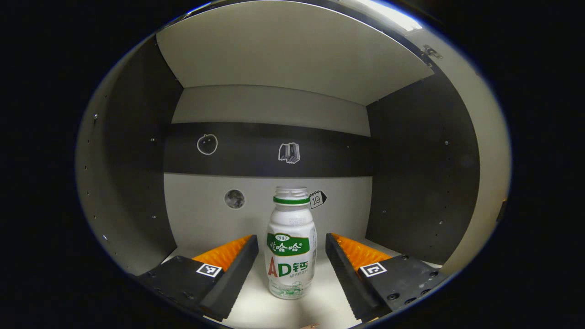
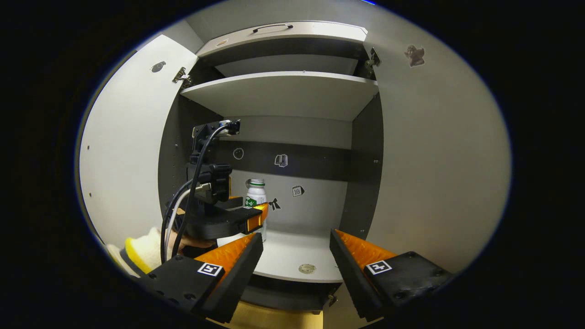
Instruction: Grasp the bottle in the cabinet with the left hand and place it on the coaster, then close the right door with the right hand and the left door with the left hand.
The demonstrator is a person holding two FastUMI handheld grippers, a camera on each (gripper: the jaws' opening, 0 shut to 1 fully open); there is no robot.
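White plastic, green-collared, the bottle [image 1: 291, 243] stands upright on the cabinet's lower shelf [image 1: 256, 306], at 6 o'clock in the left gripper view. Reaching level into the cabinet, the left gripper [image 1: 291, 261] has its fingers spread wide on either side of the bottle, touching neither side. Outside, the right gripper [image 2: 296, 262] hangs wide open and empty, aimed at the open cabinet between its doors, with the left gripper at 9 o'clock.

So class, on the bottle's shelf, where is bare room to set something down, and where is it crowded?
Bare shelf lies right of the bottle, out to the right wall, and at the front edge around a small round disc. It is crowded at the bottle, where the left gripper stands open, a finger on each side.
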